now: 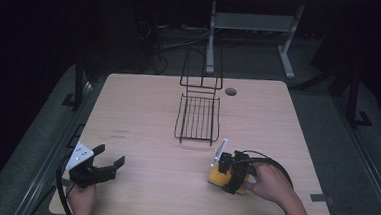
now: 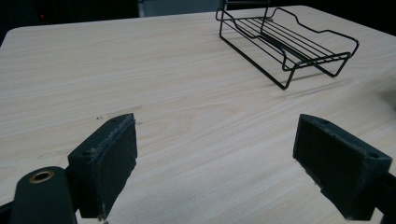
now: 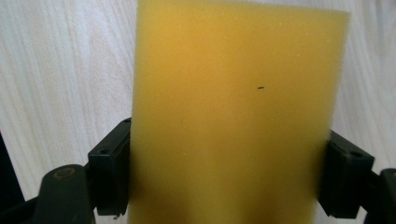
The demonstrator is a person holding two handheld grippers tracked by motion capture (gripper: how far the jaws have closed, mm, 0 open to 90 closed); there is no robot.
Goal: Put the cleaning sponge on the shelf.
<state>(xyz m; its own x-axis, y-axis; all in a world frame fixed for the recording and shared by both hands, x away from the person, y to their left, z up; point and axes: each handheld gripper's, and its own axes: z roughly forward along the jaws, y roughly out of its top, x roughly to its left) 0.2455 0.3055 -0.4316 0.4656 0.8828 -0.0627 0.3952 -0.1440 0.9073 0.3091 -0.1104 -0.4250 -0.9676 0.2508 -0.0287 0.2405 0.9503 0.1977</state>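
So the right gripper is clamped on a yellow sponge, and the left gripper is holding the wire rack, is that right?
Not quite. The right gripper is clamped on the yellow sponge, but the left gripper holds nothing. The left gripper view shows its jaws wide apart over bare table, with the wire rack standing farther off, untouched.

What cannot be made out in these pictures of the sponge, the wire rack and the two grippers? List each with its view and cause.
- Yellow sponge: lower end cut off by the right gripper view's bottom edge.
- Sponge in the high view: mostly covered by the right gripper.
- Wire rack: far end cut off by the left gripper view's top edge.
- Room beyond the table: too dark.
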